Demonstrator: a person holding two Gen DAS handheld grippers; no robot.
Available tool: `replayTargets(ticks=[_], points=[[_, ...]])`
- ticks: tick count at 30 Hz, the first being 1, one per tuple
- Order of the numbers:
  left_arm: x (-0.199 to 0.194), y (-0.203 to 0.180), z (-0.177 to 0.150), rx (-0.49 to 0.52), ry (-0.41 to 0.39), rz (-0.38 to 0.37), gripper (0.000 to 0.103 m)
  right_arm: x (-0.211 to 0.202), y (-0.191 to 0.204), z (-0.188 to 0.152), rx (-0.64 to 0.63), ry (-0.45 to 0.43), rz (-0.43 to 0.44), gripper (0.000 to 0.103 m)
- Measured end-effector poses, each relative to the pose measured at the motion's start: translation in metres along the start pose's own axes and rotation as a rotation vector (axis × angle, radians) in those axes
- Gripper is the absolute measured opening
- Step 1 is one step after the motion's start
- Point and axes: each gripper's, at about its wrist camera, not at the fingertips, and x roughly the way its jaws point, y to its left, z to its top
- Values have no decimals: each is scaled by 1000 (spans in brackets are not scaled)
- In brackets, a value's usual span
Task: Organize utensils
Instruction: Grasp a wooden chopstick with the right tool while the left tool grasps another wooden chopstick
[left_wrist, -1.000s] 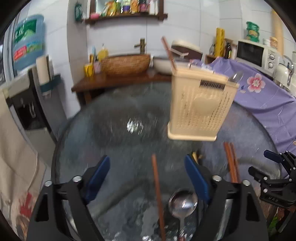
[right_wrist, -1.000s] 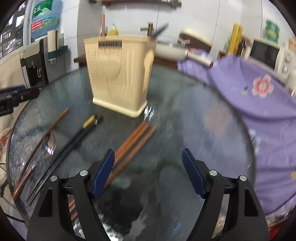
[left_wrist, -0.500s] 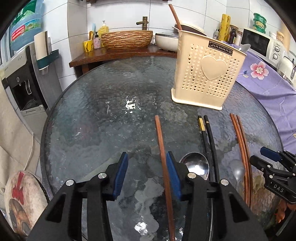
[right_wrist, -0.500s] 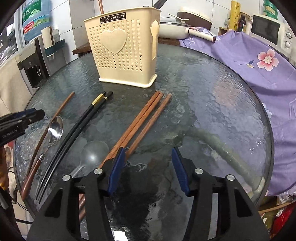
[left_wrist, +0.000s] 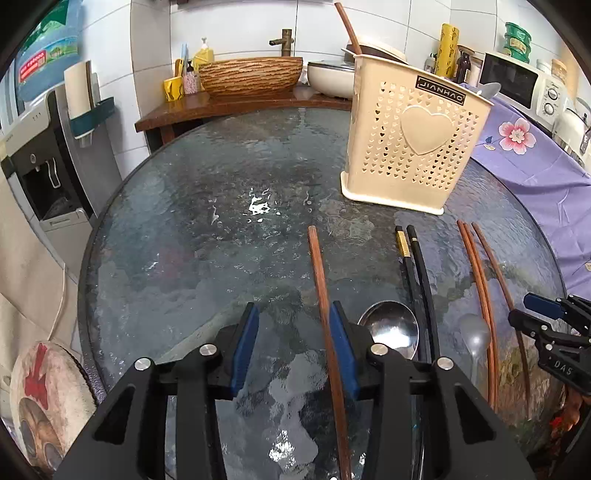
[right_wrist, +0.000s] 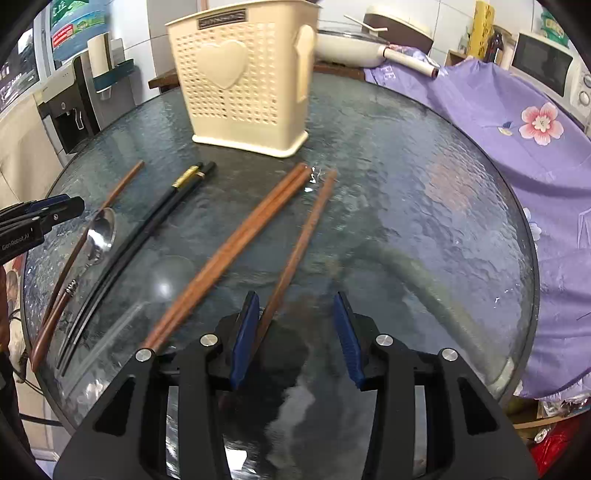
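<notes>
1. Both grippers low over the glass table (left_wrist: 192, 236), each lined up w/ a loose chopstick. I'm reading this as a two-handed pickup setup.
2. Left gripper (left_wrist: 293, 345): jaws apart, nothing clamped. The lone brown chopstick (left_wrist: 321, 291) runs up along the inner face of its right finger; touching or just beside, can't tell from this angle.
3. Right gripper (right_wrist: 295, 336): jaws apart too, nothing held. The single brown chopstick (right_wrist: 299, 251) slants in by its left finger, lower end hidden behind the gripper body.
4. Cream utensil holder (left_wrist: 413, 144) stands upright at the far side of the table, heart side facing me. Already has a brown stick and what looks like a spoon poking out the top. Prob the drop-off, so handles all point roughly toward it for a short carry.
5. Lying flat on the glass: black chopstick pair (right_wrist: 147, 236), brown chopstick pair (right_wrist: 236, 240) side by side, metal spoon (left_wrist: 391, 328) just right of the left gripper, and a pale spoon (left_wrist: 476, 332), hard to see through glare.
6. Next, imo: centre each stick btwn the jaws before closing; off-centre now, a squeeze may roll them on the glass.
</notes>
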Motion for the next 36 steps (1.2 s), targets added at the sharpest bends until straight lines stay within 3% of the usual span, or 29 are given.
replayTargets(ticks=[8, 19, 36], points=[[21, -9, 13, -6, 65, -62, 30, 15, -20, 21, 30, 36, 8, 42], [44, -18, 30, 28, 107, -17, 13, 41, -21, 63, 22, 76, 17, 35], [58, -22, 47, 60, 131, 12, 10, 69, -23, 102, 10, 85, 8, 20]])
